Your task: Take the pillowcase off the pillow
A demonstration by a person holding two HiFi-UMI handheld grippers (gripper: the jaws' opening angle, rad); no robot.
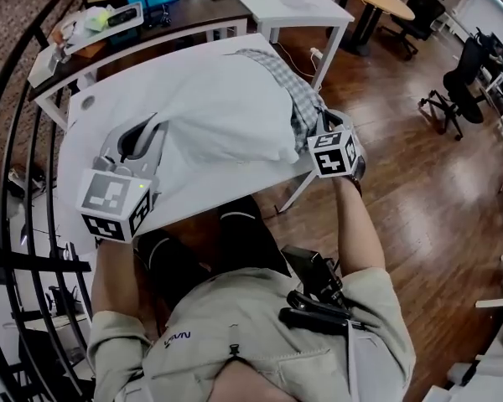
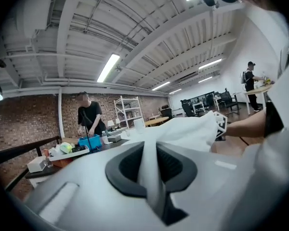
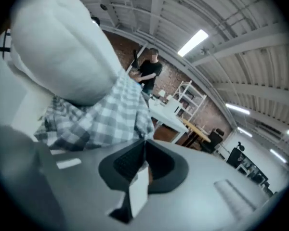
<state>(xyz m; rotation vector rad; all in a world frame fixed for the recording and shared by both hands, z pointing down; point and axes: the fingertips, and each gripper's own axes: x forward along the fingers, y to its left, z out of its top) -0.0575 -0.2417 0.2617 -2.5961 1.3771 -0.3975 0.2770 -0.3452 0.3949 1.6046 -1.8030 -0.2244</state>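
Pillow (image 1: 226,115) lies across the bench (image 1: 92,128). Left gripper (image 1: 141,137) is closed tight on its white corner; right gripper (image 1: 320,122) is closed on the checked pillowcase (image 1: 298,99) at the bench's right edge.

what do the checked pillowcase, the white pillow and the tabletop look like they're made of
The pillowcase looks like thin woven cloth, probably cotton, matte: grey-and-white check, soft bunched folds. The pillow has a white matte fabric shell over soft filling, judging by its puffy rounded shape; the filling is hidden. The tabletop seems hard smooth white board, likely laminate: flat, even face.
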